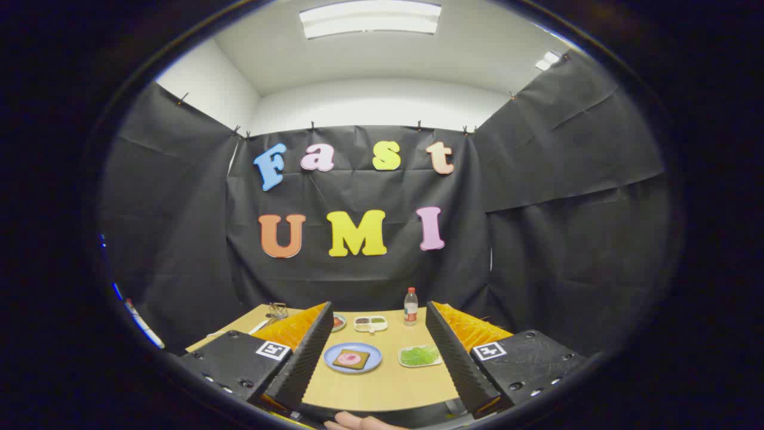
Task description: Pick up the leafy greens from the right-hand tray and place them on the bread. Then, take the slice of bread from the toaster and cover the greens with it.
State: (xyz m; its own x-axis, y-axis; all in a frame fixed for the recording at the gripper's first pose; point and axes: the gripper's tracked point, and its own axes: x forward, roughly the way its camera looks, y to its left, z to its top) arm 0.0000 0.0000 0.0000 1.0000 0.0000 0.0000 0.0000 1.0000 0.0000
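My gripper (377, 334) is open, held well above the near edge of a wooden table (382, 382), its two fingers spread wide with nothing between them. Beyond the fingers lies a blue plate (334, 364) carrying a slice of brown bread (351, 359) topped with a pink round slice. To its right a small white tray (406, 362) holds the leafy greens (419, 355). A wire toaster rack (277, 310) stands at the table's far left corner, partly hidden behind the left finger; I cannot make out any bread in it.
A clear bottle with a red cap (410, 307) stands at the table's far edge. Left of it sit a white divided dish (370, 323) and a small round dish (338, 322). Black cloth walls close in the table. A person's fingertip (358, 423) shows below the gripper.
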